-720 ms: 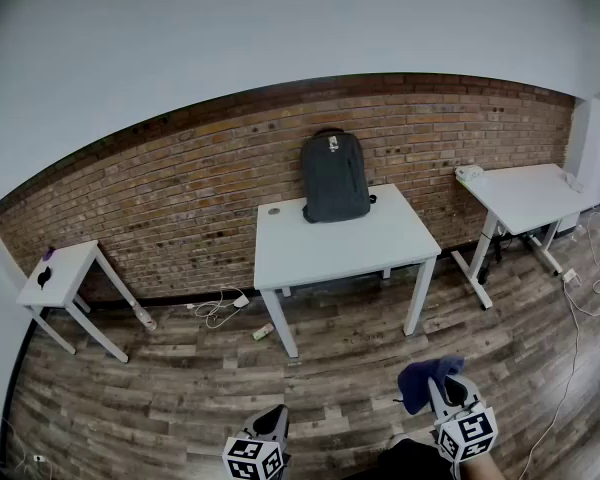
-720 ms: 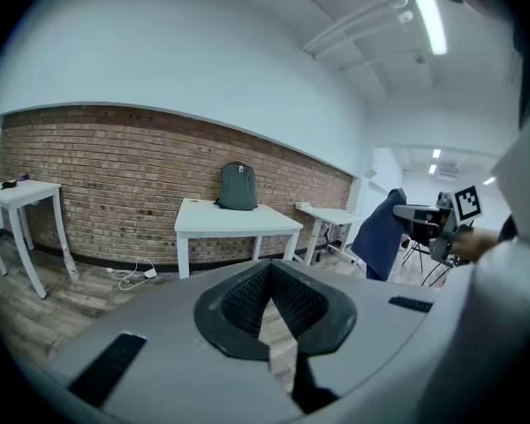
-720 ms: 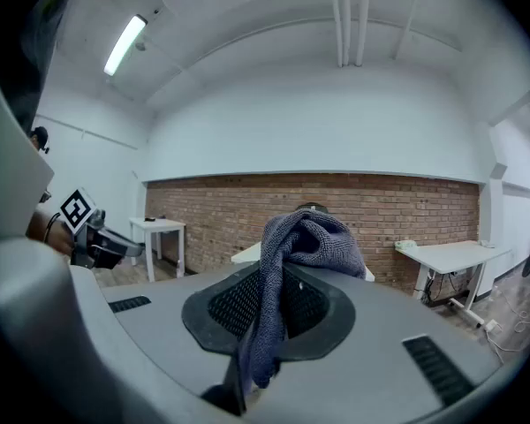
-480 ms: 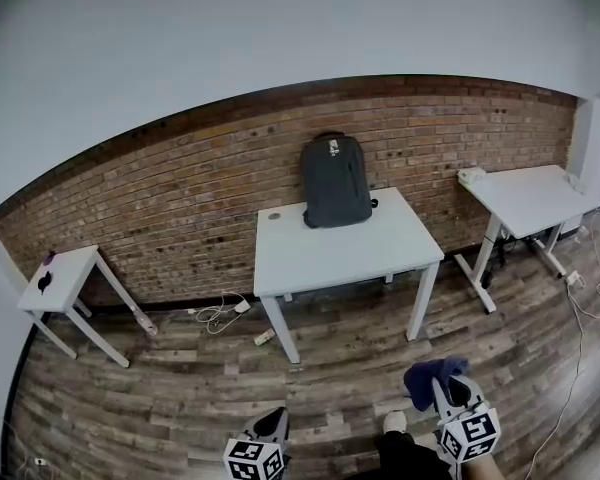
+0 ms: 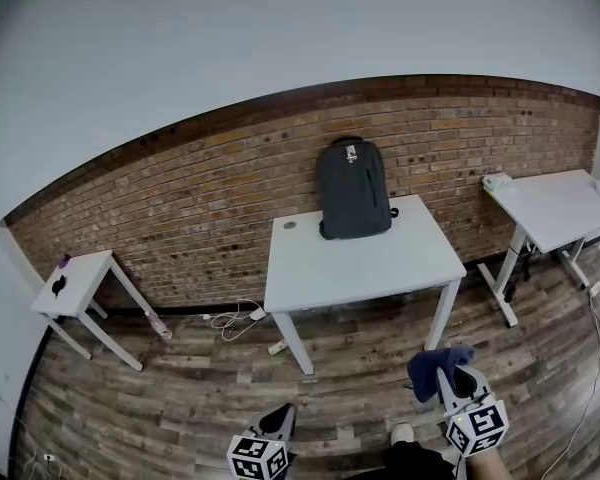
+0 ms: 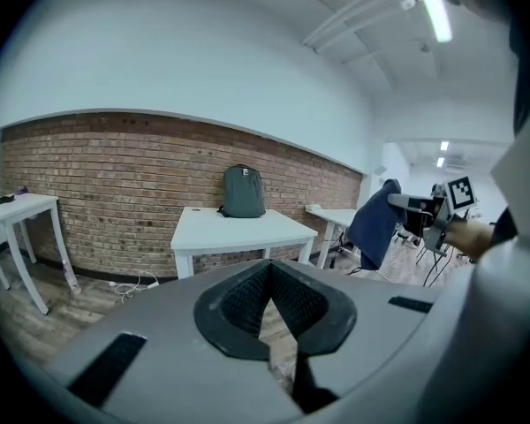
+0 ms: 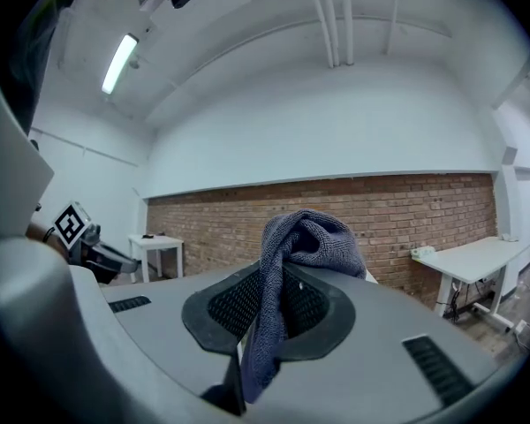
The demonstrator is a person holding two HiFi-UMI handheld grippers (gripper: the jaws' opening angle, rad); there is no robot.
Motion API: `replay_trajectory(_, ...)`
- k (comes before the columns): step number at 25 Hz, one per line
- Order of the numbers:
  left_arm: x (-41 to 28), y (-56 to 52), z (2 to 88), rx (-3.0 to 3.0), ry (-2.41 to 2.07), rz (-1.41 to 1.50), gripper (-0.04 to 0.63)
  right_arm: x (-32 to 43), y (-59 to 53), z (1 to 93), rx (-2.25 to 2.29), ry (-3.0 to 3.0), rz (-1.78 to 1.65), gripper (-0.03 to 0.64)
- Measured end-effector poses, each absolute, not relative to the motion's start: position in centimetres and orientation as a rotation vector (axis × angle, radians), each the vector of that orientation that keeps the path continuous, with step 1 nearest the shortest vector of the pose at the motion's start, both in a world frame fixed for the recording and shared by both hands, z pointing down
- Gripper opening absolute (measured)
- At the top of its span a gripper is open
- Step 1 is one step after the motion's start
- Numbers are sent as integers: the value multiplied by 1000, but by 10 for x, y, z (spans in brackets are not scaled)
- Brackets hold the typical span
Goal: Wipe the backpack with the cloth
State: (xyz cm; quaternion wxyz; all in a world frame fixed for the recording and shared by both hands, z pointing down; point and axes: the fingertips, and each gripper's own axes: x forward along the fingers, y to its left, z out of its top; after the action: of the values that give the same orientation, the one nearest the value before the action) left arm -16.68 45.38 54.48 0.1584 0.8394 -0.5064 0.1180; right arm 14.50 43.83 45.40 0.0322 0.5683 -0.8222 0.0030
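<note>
I have the right gripper (image 7: 265,312) pinching the cloth (image 7: 307,237). Its jaws press on a fold of the dark blue fabric, and the rest bunches up over the tips and hangs down between the pads. In the head view that gripper sits at the lower right of the frame, above the wood floor (image 5: 180,388), with the cloth bulging at its front end.

The left gripper (image 6: 269,300) is pressed together on nothing. In its own view the two ribbed pads meet at the tips, with only floor showing behind them. In the head view it sits at the bottom centre, left of the right gripper and well apart from it.

The backpack (image 5: 354,188) stands upright at the back edge of the white table (image 5: 380,268), just above the middle of the frame, against the brick wall (image 5: 200,198). It is dark grey with a small light tag near its top. Both grippers are well short of the table, with open floor in between.

A small side table (image 5: 80,286) stands at the left of the frame with small dark things on top, and a white desk (image 5: 555,203) stands at the right edge. White cables (image 5: 230,318) lie on the floor by the wall, left of the middle table's front leg.
</note>
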Motion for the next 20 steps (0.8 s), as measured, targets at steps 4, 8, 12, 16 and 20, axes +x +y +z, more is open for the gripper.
replay_trajectory(4,-155,433,541,2415,-1464,370,-3,153,409,451,1735,-2554,20,40)
replay_trajectory(8,-144,408,543,2402,-1472,364,-3,164,383,455,1719,-2564,25,40)
replay_trajectory(12,-122,387,546,2409,-1454,390,-3,185,362,457,1719,-2548,25,40)
replay_trajectory(16,-101,365,537,2424,-1446,394,-3,204,341,448,1740,-2545,20,40)
replay_trajectory(20,-82,343,531,2432,-1447,395,-3,223,325,447,1741,-2540,19,40)
